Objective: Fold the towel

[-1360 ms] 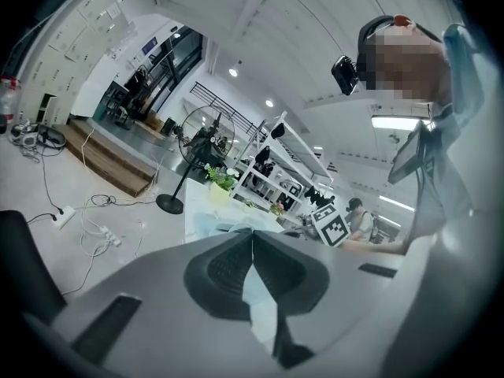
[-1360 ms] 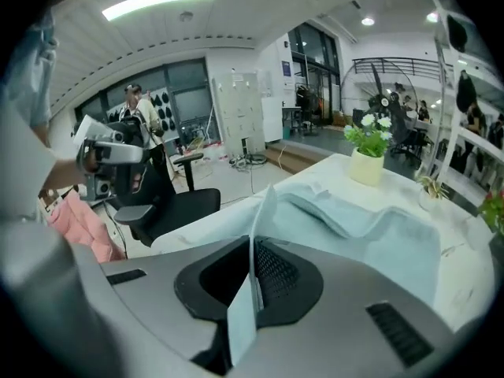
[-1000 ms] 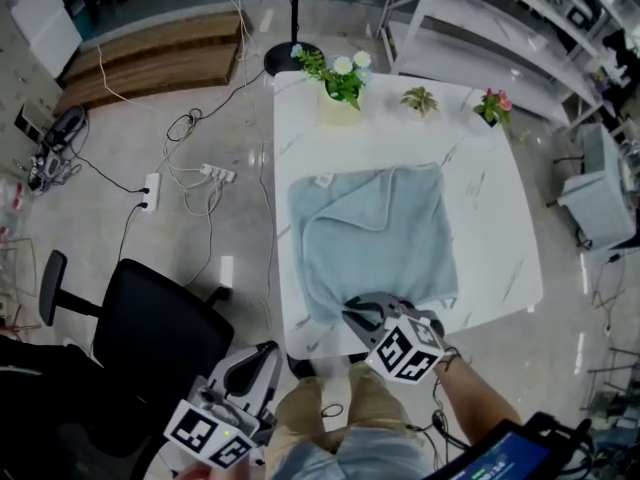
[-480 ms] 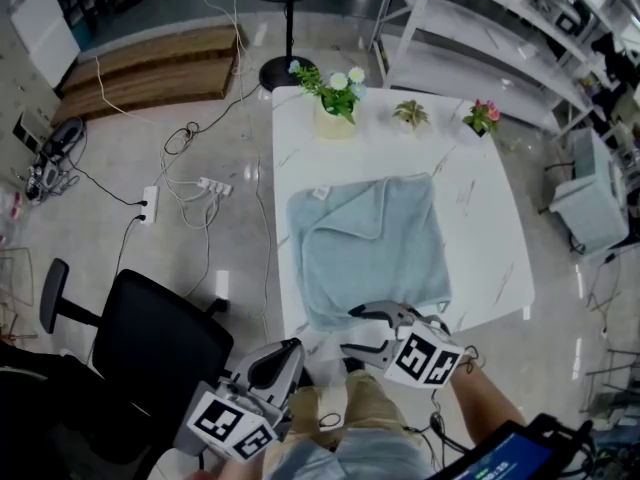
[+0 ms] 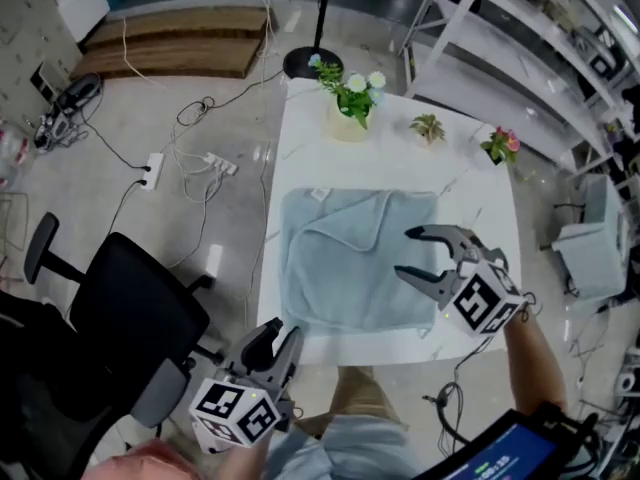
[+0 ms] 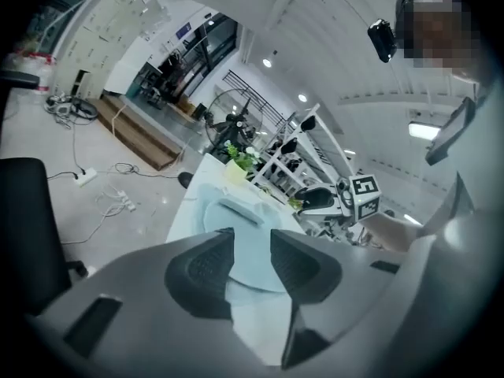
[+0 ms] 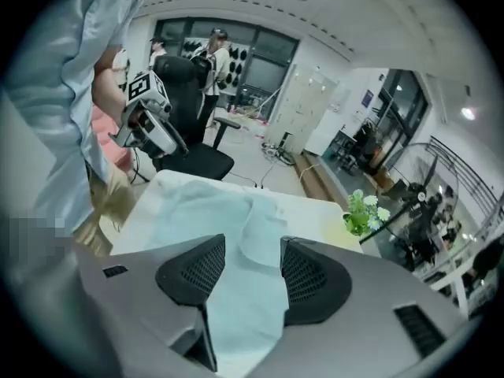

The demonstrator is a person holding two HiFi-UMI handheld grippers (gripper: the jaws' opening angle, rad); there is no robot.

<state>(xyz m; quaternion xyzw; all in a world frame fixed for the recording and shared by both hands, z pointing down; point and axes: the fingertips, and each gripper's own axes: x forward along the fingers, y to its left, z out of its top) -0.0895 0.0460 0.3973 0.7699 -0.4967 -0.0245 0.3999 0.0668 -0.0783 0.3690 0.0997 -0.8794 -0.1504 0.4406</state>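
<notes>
The light blue towel lies spread on the white table, with one flap folded over its middle. My right gripper hovers above the towel's right part. Its jaws stand wide and are closing, with nothing between them. In the right gripper view the towel shows beyond the gripper. My left gripper is off the table's near left corner, its jaws opening and empty. The left gripper view shows the gripper pointing along the towel.
A pot of flowers and two small plants stand along the table's far edge. A black office chair is at the left. Cables and a power strip lie on the floor. Shelving stands at the right.
My right gripper let go of the towel's near edge, opened, and rose to the right over the towel. My left gripper came closer to the table's near left corner and opened.
</notes>
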